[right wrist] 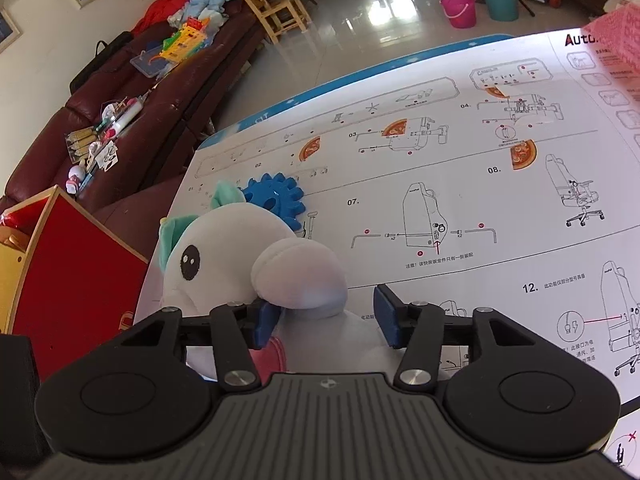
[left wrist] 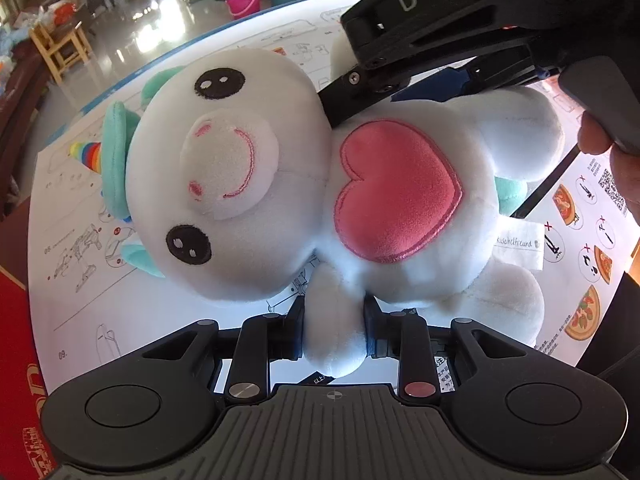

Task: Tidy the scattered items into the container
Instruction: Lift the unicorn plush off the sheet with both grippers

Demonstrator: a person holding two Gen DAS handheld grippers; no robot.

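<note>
A white plush unicorn (left wrist: 280, 184) with a pink heart, teal ears and a rainbow horn lies on its back on the instruction sheet. My left gripper (left wrist: 334, 332) is shut on one of its white arms. My right gripper (right wrist: 324, 320) is open, its blue pads (right wrist: 266, 326) on either side of the plush's other arm (right wrist: 304, 276), over the body; it shows in the left wrist view (left wrist: 400, 56) above the plush. A blue toy gear (right wrist: 276, 200) lies just behind the plush's head (right wrist: 224, 252).
A red and yellow wooden box (right wrist: 60, 272) stands off the table's left edge. Toy pizza slices (right wrist: 522, 154) lie on the sheet (right wrist: 460, 200). A pink object (right wrist: 616, 44) sits at far right. A cluttered sofa (right wrist: 140, 92) and buckets (right wrist: 460, 10) are beyond.
</note>
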